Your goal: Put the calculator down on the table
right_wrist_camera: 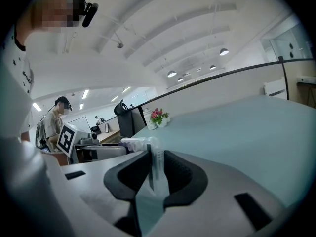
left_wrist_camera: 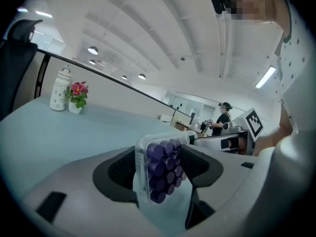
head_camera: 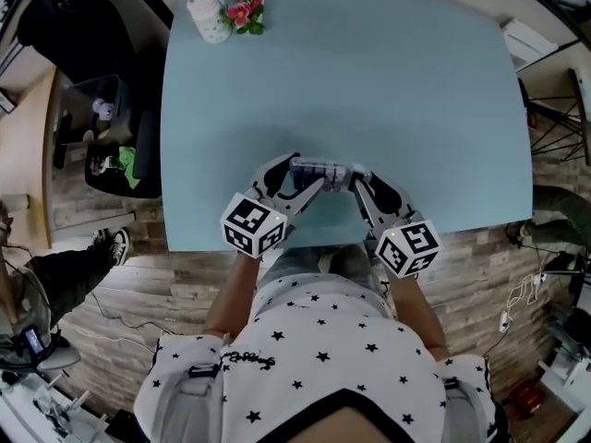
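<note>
Found calculator (head_camera: 321, 172), clear casing with round purple keys, suspended between two grippers over the near edge of the table (head_camera: 369, 81). Cannot tell whether its underside touches the table top.

Noted left gripper (head_camera: 307, 173) at the calculator's left end, fingers closed narrowly on the casing, dark pads pressing both faces; confirmed in the left gripper view, with calculator (left_wrist_camera: 160, 169) standing on edge between the pads, keys turned toward one pad.

Noted right gripper (head_camera: 355, 181) at the opposite end, fingers likewise narrowed onto the casing; confirmed in the right gripper view, with the calculator's thin clear edge (right_wrist_camera: 155, 167) pinched between the pads.

Recorded both grippers side by side just inside the table's near edge, angled toward each other.

Recorded white bottle (head_camera: 208, 15) and small pot of pink flowers (head_camera: 245, 9) at the table's far left corner, well apart from the calculator.
</note>
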Demonstrator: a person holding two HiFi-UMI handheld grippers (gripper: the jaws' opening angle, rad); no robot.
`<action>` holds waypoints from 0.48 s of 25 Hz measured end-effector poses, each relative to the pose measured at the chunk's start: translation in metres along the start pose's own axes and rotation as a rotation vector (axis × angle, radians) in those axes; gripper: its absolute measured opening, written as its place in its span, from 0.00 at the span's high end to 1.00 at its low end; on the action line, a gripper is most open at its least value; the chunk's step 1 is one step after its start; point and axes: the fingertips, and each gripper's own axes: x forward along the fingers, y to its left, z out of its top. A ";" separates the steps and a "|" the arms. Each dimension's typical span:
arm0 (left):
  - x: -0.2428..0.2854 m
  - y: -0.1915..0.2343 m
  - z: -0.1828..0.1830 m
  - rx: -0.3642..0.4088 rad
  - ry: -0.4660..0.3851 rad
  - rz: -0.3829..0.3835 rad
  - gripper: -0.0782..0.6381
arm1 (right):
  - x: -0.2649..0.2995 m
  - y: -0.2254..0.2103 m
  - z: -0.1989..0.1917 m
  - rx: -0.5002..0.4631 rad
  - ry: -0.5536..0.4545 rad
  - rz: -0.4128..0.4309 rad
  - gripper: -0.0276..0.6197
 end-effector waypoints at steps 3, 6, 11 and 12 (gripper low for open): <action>0.002 0.006 -0.005 -0.016 0.011 0.001 0.50 | 0.006 -0.002 -0.004 0.000 0.020 -0.007 0.82; 0.005 0.011 -0.013 -0.042 0.024 0.012 0.50 | 0.012 -0.005 -0.009 0.001 0.044 -0.006 0.82; 0.014 0.019 -0.024 -0.073 0.058 0.034 0.50 | 0.022 -0.015 -0.019 0.013 0.086 0.009 0.82; 0.016 0.020 -0.025 -0.075 0.065 0.041 0.50 | 0.024 -0.017 -0.021 0.013 0.095 0.012 0.82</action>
